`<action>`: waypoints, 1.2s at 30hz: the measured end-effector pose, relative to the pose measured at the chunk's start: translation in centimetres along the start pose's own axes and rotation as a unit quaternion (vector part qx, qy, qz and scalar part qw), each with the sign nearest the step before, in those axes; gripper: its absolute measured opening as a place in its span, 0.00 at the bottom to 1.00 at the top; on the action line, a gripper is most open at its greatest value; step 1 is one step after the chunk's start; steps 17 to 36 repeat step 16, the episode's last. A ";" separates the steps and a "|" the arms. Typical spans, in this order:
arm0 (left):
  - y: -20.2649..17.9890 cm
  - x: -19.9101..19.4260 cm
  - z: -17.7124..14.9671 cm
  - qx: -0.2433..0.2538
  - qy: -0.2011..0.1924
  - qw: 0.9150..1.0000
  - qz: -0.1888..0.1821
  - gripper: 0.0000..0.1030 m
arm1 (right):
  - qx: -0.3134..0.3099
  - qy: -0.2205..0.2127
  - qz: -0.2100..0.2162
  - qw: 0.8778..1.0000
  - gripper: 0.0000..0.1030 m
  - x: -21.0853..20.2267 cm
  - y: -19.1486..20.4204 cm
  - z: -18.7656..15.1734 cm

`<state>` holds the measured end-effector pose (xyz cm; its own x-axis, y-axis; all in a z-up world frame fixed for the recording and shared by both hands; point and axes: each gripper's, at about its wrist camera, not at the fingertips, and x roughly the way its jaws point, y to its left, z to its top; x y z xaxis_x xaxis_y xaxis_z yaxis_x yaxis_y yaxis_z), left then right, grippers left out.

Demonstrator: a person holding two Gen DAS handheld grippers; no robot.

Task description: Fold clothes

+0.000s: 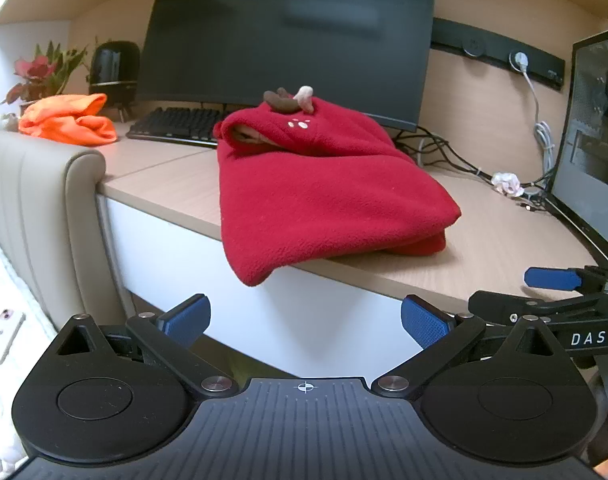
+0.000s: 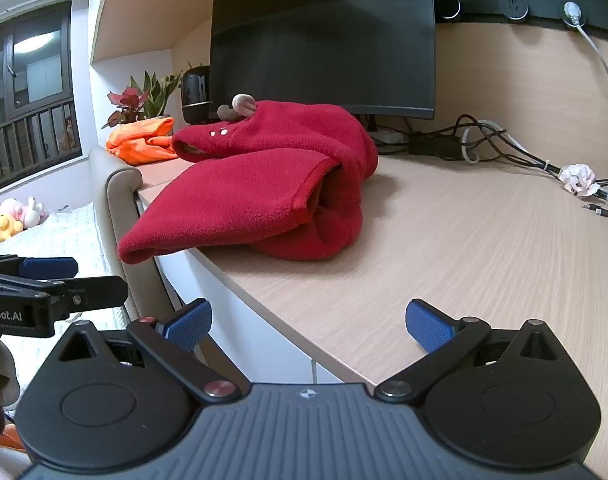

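A red fleece hoodie [image 1: 324, 188] lies folded on the wooden desk [image 1: 484, 240], one corner hanging over the front edge. Its hood with small brown and beige antlers faces the monitor. It also shows in the right wrist view [image 2: 255, 184]. My left gripper [image 1: 304, 320] is open and empty, below and in front of the desk edge, short of the hoodie. My right gripper [image 2: 308, 324] is open and empty, above the desk's front edge, to the right of the hoodie. The right gripper also appears in the left wrist view [image 1: 552, 280]; the left gripper appears in the right wrist view [image 2: 47, 268].
An orange garment [image 1: 67, 120] lies crumpled at the desk's far left by a potted plant [image 1: 39, 76] and a black speaker [image 1: 113, 68]. A monitor [image 1: 287, 36] and keyboard [image 1: 175, 126] stand behind the hoodie. Cables [image 2: 484, 148] and a second screen [image 1: 592, 148] are at right. A beige headboard [image 1: 43, 208] adjoins the desk at left.
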<state>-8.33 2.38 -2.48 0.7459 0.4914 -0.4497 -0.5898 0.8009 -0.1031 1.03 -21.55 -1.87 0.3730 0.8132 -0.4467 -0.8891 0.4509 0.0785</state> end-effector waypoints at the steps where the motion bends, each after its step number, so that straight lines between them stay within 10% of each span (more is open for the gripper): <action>1: 0.0 0.0 0.0 0.001 0.000 1.000 0.000 1.00 | 0.000 0.000 0.000 1.000 1.00 0.0 0.0 0.0; 36: 0.5 -0.2 0.4 0.007 -0.010 1.000 -0.016 1.00 | 0.007 0.011 -0.009 1.000 1.00 0.3 0.6 0.4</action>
